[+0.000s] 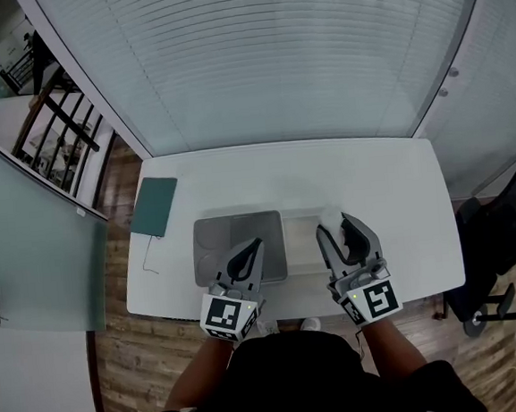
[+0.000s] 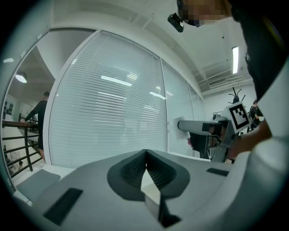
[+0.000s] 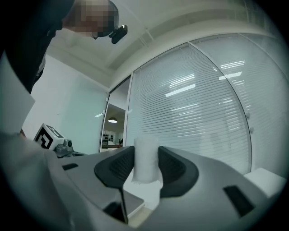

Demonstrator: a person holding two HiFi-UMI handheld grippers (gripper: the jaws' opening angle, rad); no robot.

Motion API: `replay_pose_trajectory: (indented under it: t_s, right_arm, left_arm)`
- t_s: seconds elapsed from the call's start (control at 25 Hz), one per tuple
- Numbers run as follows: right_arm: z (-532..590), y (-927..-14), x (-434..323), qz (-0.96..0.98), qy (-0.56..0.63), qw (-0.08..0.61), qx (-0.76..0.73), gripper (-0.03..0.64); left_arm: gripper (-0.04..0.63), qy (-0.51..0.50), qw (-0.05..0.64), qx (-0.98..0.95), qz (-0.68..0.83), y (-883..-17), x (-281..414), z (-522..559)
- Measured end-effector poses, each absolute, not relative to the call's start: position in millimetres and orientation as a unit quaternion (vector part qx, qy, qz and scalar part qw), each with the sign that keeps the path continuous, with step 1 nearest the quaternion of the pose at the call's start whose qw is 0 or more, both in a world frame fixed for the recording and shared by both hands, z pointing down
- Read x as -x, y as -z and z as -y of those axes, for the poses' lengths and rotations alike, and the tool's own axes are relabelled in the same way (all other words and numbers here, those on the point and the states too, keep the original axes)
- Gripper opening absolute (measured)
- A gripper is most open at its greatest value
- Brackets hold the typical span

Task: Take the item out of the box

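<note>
On the white table [image 1: 391, 189] lies a flat grey box [image 1: 212, 240], with a paler open part [image 1: 302, 242] on its right side. My right gripper [image 1: 335, 223] is shut on a white, soft-looking roll [image 1: 331, 216] and holds it above the table just right of the box. In the right gripper view the roll [image 3: 145, 162] stands upright between the two dark pads. My left gripper [image 1: 257, 243] hovers over the box's near right part. Its jaws [image 2: 145, 152] are shut, tips touching, with nothing between them.
A teal notebook [image 1: 155, 206] lies at the table's left edge, with a thin cable beside it. A black office chair [image 1: 500, 251] stands off the table's right end. White blinds [image 1: 298, 53] run behind the table. A railing [image 1: 54, 129] is at the far left.
</note>
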State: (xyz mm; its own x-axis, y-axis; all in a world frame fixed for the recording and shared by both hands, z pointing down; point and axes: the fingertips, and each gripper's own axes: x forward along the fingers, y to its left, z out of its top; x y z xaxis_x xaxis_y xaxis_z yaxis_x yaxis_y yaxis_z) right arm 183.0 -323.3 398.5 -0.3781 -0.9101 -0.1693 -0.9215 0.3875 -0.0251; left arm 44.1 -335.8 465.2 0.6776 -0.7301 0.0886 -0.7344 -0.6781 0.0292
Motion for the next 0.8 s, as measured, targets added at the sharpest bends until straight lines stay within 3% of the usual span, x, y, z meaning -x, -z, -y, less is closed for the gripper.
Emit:
replay_pose_trajectory:
  t_s: [0.4, 0.8]
  right_arm:
    - [326.4, -408.0, -181.1, -0.830, -0.041, 0.034, 0.555, 0.164]
    - [328.5, -410.5, -180.6, -0.826, -0.028, 0.035, 0.561, 0.163]
  left_arm:
    - [0.011, -0.035, 0.039, -0.918, 0.394, -467.2, -46.4, 335.8]
    - [0.011, -0.029, 0.044, -0.916, 0.397, -466.0, -40.8, 337.5]
